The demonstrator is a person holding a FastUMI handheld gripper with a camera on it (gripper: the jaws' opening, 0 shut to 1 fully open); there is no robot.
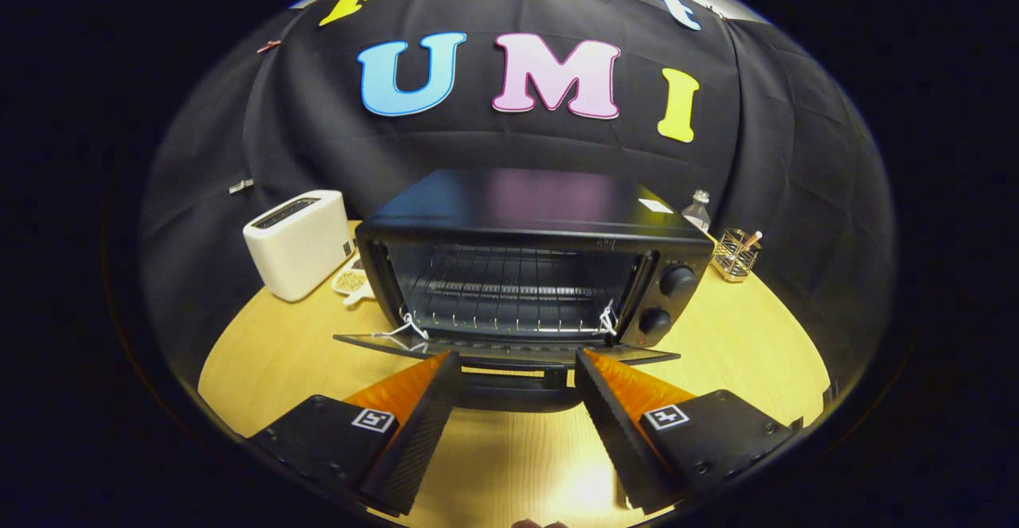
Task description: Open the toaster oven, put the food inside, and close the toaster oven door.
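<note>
Toaster oven [533, 265] at frame centre on the table [740, 345], door [501, 350] dropped flat, rack bare. Claw [517, 377] spread wide, holding nothing, its 2 fingers flanking the door's handle [521, 391], probably just let go. Food likely the small dish [352, 281] left of the oven, beside the white toaster [298, 241]; fetch next.

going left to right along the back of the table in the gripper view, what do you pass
toaster → small dish → toaster oven, door down → bottle → wire holder. The open fingers sit nearer, flanking the door handle, touching nothing.
</note>
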